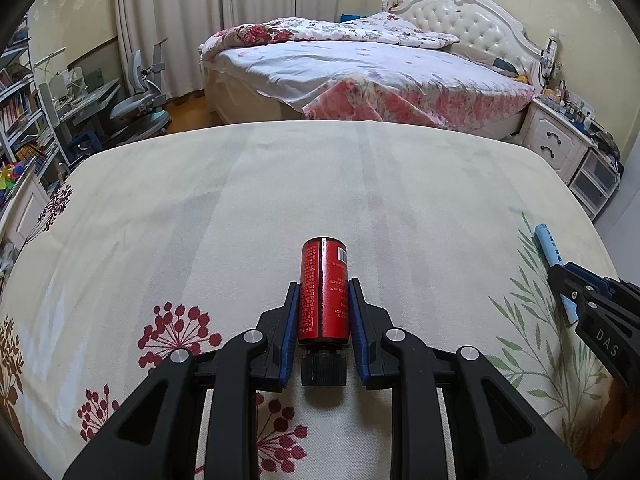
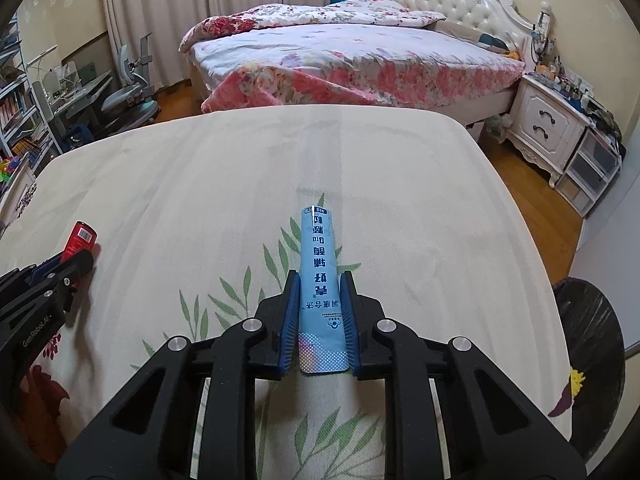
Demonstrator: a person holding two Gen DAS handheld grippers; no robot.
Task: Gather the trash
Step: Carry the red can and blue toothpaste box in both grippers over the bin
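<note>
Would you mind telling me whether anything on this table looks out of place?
Nothing stands out. The red bottle and blue packet are each already gripped, and the floral cloth lies flat with no spill.

A red cylindrical bottle (image 1: pixel 323 288) is laid on the floral-printed tablecloth (image 1: pixel 240 200), left of a long blue carton (image 2: pixel 321 280).

Red bottles I count: one (image 1: pixel 323 292), near the table's (image 1: pixel 280 184) front edge.
Blue packets I count: one (image 2: pixel 320 292), toward its right edge.
Grippers I'm working: two, left (image 1: pixel 323 284) and right (image 2: pixel 320 280).
</note>
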